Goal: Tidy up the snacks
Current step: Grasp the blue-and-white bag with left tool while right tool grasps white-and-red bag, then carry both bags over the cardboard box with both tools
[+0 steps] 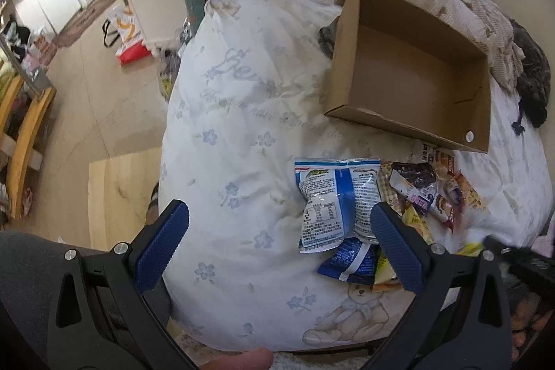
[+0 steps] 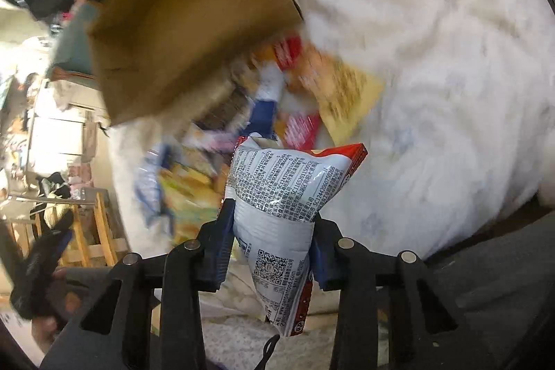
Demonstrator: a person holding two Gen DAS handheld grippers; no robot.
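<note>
Pinching a white-and-red snack packet (image 2: 277,231), the right hand-held gripper (image 2: 272,252) is clenched on its middle; "panpanfood.com" and a QR code read on the wrapper. Left hand-held gripper (image 1: 279,241) hangs released, nothing between its pads, over the bed (image 1: 242,127). Cardboard box (image 1: 409,75) sits empty beyond the snack pile (image 1: 399,196); a blue-white packet (image 1: 336,200) lies at the pile's near-left edge, print too small. Right view is motion-blurred.

Your right wrist view smears the snack pile (image 2: 270,99) at twelve o'clock; its labels are unreadable.
</note>
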